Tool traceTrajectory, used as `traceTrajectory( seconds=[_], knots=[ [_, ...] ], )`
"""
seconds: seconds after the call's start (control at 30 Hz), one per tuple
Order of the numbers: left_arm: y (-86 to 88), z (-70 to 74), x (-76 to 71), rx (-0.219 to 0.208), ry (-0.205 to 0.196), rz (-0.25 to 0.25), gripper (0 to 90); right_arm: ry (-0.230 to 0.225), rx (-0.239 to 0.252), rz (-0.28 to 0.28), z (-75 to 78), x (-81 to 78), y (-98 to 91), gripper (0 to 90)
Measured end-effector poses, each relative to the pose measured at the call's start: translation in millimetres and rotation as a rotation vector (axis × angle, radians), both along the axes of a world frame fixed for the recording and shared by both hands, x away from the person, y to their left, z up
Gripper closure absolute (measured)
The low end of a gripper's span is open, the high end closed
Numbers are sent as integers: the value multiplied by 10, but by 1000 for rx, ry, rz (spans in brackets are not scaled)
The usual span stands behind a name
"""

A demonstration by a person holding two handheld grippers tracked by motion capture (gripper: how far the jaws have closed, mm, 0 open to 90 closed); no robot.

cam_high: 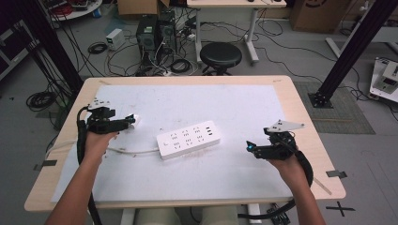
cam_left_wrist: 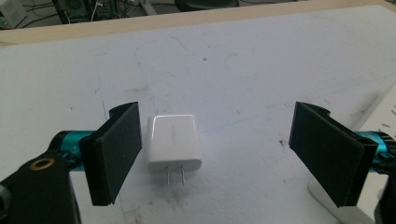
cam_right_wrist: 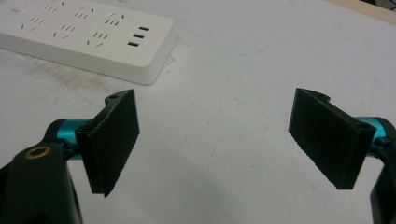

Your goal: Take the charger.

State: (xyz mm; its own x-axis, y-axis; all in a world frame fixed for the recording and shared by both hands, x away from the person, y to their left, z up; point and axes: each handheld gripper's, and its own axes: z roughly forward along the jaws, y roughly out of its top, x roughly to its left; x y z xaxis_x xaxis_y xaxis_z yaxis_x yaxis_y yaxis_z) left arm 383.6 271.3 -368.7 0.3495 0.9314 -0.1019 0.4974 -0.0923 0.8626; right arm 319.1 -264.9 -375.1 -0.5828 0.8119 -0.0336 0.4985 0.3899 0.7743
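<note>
A white power strip lies in the middle of the white mat, its cable trailing left; its near end shows in the right gripper view. A small white plug adapter with two metal prongs lies flat on the mat, prongs toward the camera. My left gripper is open around it, the adapter close to the left jaw and not touching either. In the high view the left gripper sits at the mat's left, the adapter at its tips. My right gripper stands open over bare mat, right of the strip.
The white mat covers most of the wooden table. A black stool and computer towers with cables stand on the floor beyond the far edge. Black frame posts rise at both sides.
</note>
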Motion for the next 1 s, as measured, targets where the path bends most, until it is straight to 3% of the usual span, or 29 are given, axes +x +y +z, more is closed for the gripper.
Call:
traceTrajectory(
  seconds=[0.07, 0.2, 0.4, 0.7, 0.83, 1.0],
  knots=[
    [-15, 61, 43, 24, -18, 2, 173, -5, 0, 1, 3, 8, -3, 165],
    [-21, 27, 195, 42, 14, 15, 173, 0, -3, 0, -6, 23, 4, 165],
    [-7, -133, 329, 46, 45, 42, 173, 3, -6, 2, 32, 62, -1, 165],
    [35, -447, 408, 62, 131, 94, 173, 13, -12, 4, 53, 85, 5, 165],
    [31, -571, 432, 66, 177, 86, 173, 11, -12, 6, 49, 78, -3, 165],
    [14, -660, 453, 79, 201, 89, 173, 19, -13, 4, 22, 72, -3, 165]
  ],
)
